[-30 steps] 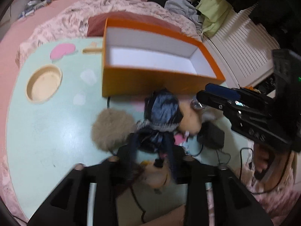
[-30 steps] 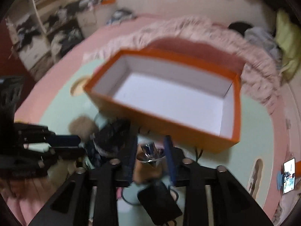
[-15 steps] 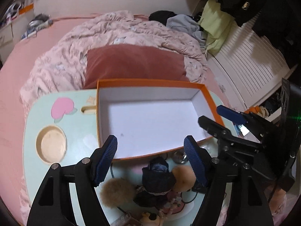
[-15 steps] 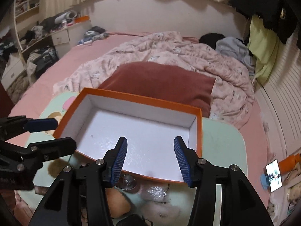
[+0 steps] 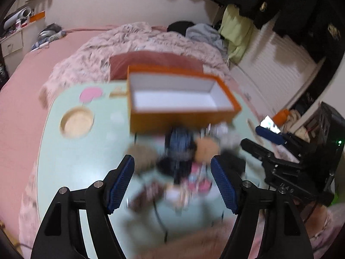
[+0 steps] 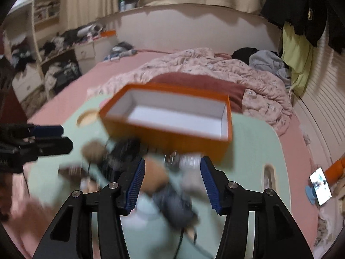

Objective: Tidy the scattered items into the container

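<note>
An empty orange box [image 5: 183,101] with a white inside stands on the pale green table [image 5: 82,157]; it also shows in the right wrist view [image 6: 170,116]. A blurred pile of small items [image 5: 183,157] lies in front of it: a brown fluffy ball [image 5: 141,154], a dark blue cloth piece [image 5: 180,141], a tan ball [image 5: 207,149] and pink bits. My left gripper [image 5: 172,181] is open and empty above the pile. My right gripper [image 6: 172,185] is open and empty over the pile's right part [image 6: 170,183]. The right gripper also shows in the left wrist view [image 5: 267,144].
A round wooden recess [image 5: 76,122] sits in the table's left part. A bed with a pink quilt [image 5: 151,41] and a dark red pillow [image 5: 155,62] lies behind the box. A phone [image 6: 320,185] stands at the right. A black cable [image 5: 159,218] runs near the table's front.
Both grippers have drawn back and dropped from over the box to above the pile. A second ago both jaws were narrow around items; they opened and stay open.
</note>
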`<state>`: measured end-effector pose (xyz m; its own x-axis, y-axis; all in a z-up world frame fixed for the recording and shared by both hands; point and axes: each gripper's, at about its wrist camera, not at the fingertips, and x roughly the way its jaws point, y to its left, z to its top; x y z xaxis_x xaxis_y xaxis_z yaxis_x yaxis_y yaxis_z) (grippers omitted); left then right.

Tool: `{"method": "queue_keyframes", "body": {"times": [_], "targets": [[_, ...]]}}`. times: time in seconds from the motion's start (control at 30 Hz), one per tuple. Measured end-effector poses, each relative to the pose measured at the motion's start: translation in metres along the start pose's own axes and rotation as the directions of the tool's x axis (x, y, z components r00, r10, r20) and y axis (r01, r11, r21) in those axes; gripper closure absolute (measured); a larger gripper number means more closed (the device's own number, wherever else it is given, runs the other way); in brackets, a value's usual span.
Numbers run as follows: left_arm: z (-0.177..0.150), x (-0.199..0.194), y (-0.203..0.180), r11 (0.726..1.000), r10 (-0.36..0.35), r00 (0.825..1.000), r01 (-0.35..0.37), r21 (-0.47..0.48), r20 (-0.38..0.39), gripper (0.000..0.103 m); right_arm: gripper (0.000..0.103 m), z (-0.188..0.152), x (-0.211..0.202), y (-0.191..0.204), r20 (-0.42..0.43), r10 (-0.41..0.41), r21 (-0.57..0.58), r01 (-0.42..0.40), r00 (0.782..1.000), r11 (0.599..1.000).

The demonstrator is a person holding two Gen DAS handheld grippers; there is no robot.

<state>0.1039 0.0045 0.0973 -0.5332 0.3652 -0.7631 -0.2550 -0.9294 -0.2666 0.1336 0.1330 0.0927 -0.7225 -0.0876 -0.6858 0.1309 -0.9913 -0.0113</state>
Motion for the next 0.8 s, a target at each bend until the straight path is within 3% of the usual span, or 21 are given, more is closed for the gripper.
{"method": "queue_keyframes", "body": {"times": [0.13, 0.27, 0.4, 0.5, 0.6, 0.67, 0.7, 0.77, 0.8], "targets": [[-0.037, -0.004, -0.003, 1.0, 0.015, 0.999, -0.015, 0.004, -0.034, 0.03, 0.046, -0.037, -0.008, 0.008, -0.037, -0.004, 0.014, 0.004, 0.999, 1.0], [-0.066, 0.007, 0.007, 0.997, -0.002, 0.997, -0.004, -0.078, -0.077, 0.03, 0.042, -0.066, -0.005, 0.021, -0.069, -0.061, -0.016, 0.06, 0.996, 0.998], [-0.077, 0.027, 0.018, 0.993, -0.013, 0.989, -0.005, -0.119, -0.145, 0.029, 0.041, -0.078, 0.007, 0.035, -0.108, -0.093, -0.083, 0.085, 0.99, 0.993], [-0.077, 0.028, 0.018, 0.994, 0.0, 0.992, -0.014, -0.108, -0.127, 0.029, 0.033, -0.078, 0.019, 0.033, -0.162, -0.095, -0.072, 0.085, 0.982, 0.994], [-0.076, 0.032, 0.01, 0.999, 0.018, 0.987, -0.025, -0.039, -0.157, 0.017, 0.016, -0.079, 0.03, 0.017, -0.207, -0.064, 0.004, 0.066, 0.976, 0.998], [-0.075, 0.039, -0.002, 0.997, 0.077, 0.98, -0.07, 0.044, -0.185, 0.01, 0.0, -0.08, 0.037, 0.005, -0.238, -0.023, 0.064, 0.039, 0.971, 0.997], [-0.076, 0.044, -0.01, 0.989, 0.128, 0.972, -0.111, 0.094, -0.198, 0.004, 0.0, -0.081, 0.038, 0.003, -0.243, -0.024, 0.066, 0.042, 0.97, 0.997], [-0.078, 0.055, -0.024, 0.963, 0.231, 0.948, -0.19, 0.19, -0.221, 0.0, 0.0, -0.082, 0.039, 0.001, -0.24, -0.024, 0.066, 0.041, 0.97, 0.997], [-0.077, 0.056, -0.027, 0.964, 0.219, 0.951, -0.177, 0.197, -0.216, 0.0, 0.0, -0.083, 0.039, 0.0, -0.239, -0.025, 0.065, 0.041, 0.971, 0.997]]}}
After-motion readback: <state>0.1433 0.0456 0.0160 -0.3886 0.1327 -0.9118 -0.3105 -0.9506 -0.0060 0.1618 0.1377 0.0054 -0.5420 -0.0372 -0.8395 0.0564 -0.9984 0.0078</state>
